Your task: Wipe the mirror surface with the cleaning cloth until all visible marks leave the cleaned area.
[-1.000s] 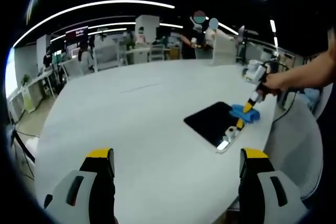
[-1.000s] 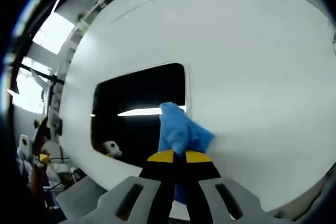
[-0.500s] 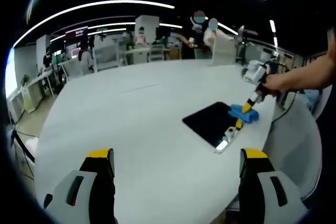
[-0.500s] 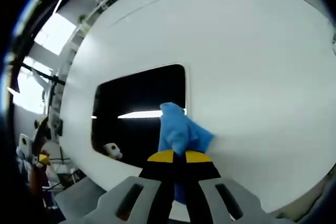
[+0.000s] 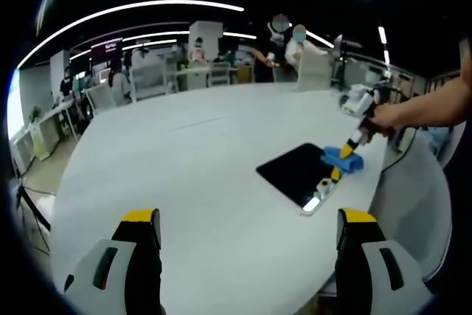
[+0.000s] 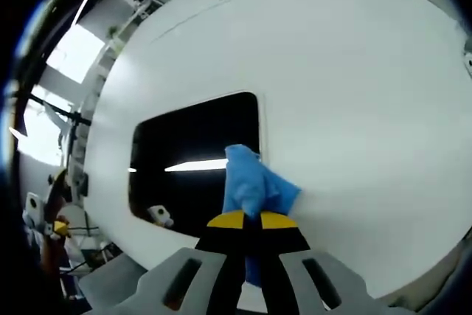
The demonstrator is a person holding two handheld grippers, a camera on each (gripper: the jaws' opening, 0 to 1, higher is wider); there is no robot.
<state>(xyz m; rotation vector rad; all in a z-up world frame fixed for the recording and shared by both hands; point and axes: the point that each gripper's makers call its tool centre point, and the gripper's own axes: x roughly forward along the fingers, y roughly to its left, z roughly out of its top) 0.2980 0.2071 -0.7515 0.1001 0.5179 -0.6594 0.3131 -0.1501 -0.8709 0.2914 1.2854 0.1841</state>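
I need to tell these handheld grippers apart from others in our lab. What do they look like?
Both match: the left gripper has broad pale grey jaws with dark slots, black inner faces and yellow tips. The right gripper shows the same grey bodies, black ends and yellow tips; in the left gripper view its slim black-and-yellow jaws lead up to a pale housing.

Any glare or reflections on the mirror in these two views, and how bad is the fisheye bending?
Right gripper view: the mirror reads almost black, crossed by one bright reflected light strip beside the blue cloth held in the right gripper; the white table bulges strongly. Left gripper view: ceiling light strips bow into arcs, the mirror is dark with a small bright glint at its near corner; the left gripper is sharp.
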